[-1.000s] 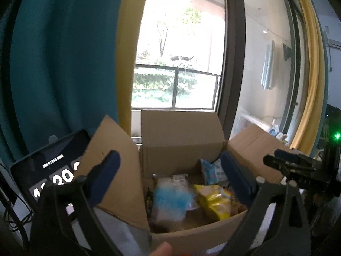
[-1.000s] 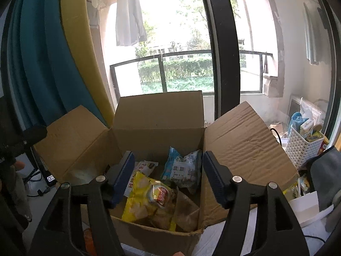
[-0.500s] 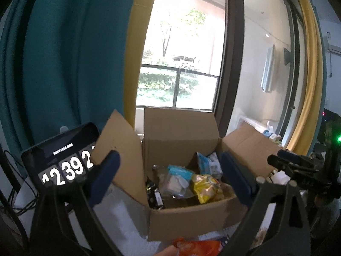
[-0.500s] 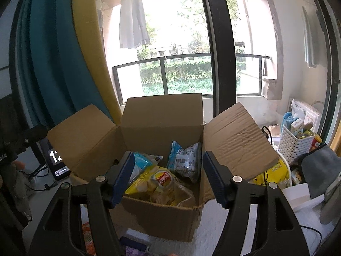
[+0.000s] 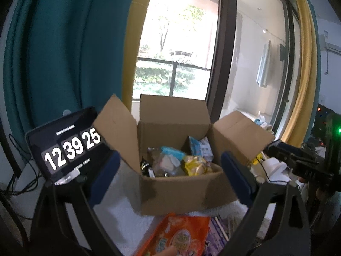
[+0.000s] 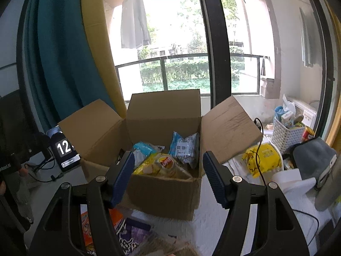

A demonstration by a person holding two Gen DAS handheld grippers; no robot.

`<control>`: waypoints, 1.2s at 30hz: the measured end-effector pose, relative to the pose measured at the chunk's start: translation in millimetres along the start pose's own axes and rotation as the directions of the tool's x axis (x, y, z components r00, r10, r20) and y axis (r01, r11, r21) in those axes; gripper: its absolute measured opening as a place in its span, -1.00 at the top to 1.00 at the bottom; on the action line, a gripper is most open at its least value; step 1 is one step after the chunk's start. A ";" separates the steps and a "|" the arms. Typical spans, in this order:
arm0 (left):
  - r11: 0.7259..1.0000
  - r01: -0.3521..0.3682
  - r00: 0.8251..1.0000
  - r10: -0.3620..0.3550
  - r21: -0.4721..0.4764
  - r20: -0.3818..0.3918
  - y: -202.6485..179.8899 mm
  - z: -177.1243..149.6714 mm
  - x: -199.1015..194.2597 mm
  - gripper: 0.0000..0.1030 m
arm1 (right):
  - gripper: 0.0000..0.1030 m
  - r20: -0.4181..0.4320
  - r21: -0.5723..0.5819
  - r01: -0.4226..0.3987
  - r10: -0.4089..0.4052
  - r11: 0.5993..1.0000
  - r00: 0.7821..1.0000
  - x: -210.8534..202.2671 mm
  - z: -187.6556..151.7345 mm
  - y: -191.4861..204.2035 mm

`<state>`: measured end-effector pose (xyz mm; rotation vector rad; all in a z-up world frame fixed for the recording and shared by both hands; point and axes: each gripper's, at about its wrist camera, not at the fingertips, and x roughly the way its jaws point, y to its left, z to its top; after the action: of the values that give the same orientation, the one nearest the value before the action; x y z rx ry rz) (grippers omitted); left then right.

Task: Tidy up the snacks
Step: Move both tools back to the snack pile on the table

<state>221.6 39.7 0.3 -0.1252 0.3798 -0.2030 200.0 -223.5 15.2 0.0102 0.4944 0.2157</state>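
- The cardboard box [image 6: 166, 192] is the big thing here: plain brown, all flaps folded open, sitting on a white fuzzy surface [image 6: 215, 217] in front of a tall window [image 6: 179, 42], pretty much dead centre in both wrist views.
- Inside the box there's a pile of snacks: a yellow chip bag [image 6: 162, 166] on top at the front, a blue-and-white packet [image 6: 184, 147] leaning on the back right corner, and a light blue-topped pouch [image 6: 142, 149] to the left.
- An orange snack bag [image 5: 177, 236] lies on the surface just in front of the box, with a purple packet [image 5: 215, 232] right beside it.
- A yellow bag [image 6: 262, 157] sits off to the right of the box, near a white basket [image 6: 285, 136] full of small stuff.
- The left gripper [image 5: 170, 179] is spread wide, nothing between its blue pads.
- The right gripper [image 6: 168, 177] is spread wide too, also empty, framing the box.
- A tablet clock [image 5: 68, 147] stands left of the box.
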 end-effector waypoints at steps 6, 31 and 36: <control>1.000 0.001 1.000 -0.002 -0.004 -0.018 -5.3 -14.0 -10.9 -0.87 | -0.35 -0.007 0.005 0.004 -0.004 1.000 1.000 -13.7 -11.1 -0.8; 0.999 -0.017 0.986 0.012 -0.030 -0.165 -26.8 -85.4 -15.4 -0.87 | -0.39 -0.106 -0.011 -0.038 0.036 0.999 0.994 -30.1 -74.8 -15.7; 0.999 -0.024 0.979 0.018 -0.028 -0.204 -29.6 -99.4 -10.9 -0.87 | -0.40 -0.136 -0.009 -0.053 0.051 0.999 0.989 -25.8 -89.4 -20.2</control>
<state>168.8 5.0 -82.7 -0.1302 0.5878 -0.1894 139.8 -252.4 -52.6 -0.0040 0.6290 0.2717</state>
